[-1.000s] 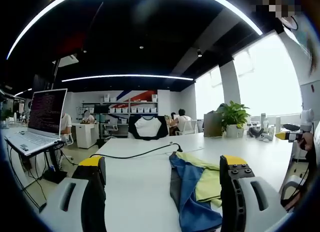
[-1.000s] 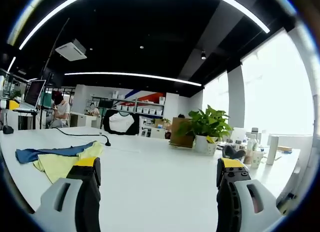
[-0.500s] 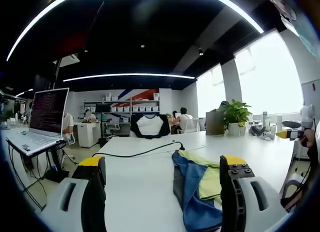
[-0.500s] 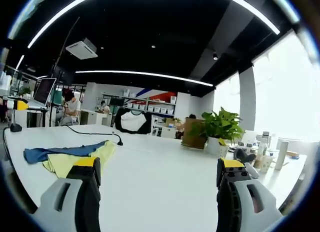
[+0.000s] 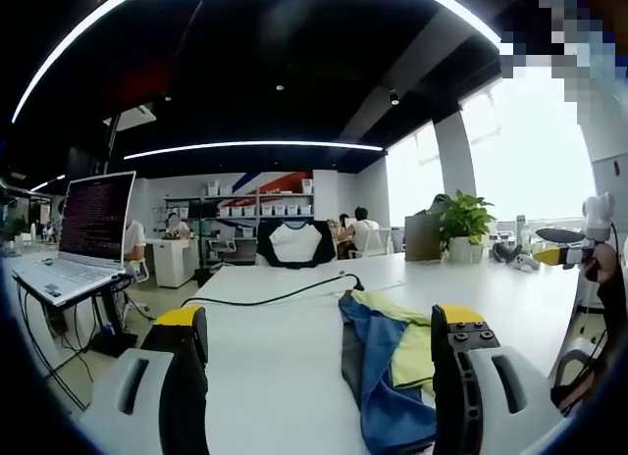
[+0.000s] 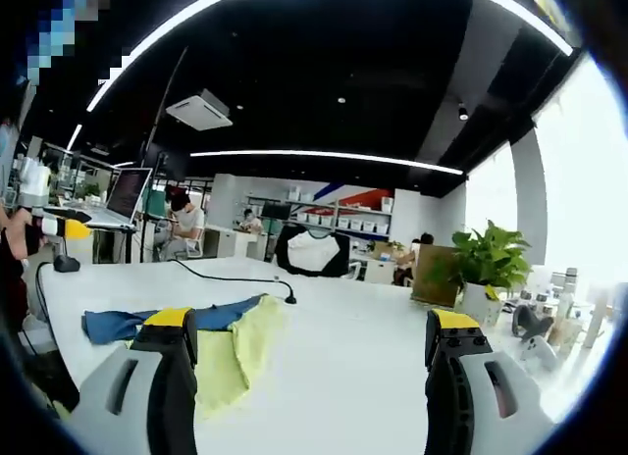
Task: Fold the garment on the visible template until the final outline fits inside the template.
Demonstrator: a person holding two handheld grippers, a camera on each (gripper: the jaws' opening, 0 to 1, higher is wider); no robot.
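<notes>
Both tools were spread wide with nothing in them. The left tool (image 5: 319, 352) hovered over the white worktop (image 5: 265, 367), and the one garment (image 5: 388, 362), a crumpled blue and yellow thing, lay just ahead between its jaws, closer to the right one. For the right tool (image 6: 314, 352), the garment (image 6: 211, 342) sat off by its left jaw. One potted plant (image 6: 488, 269) stood farther back, plus a black cable (image 5: 275, 298).
</notes>
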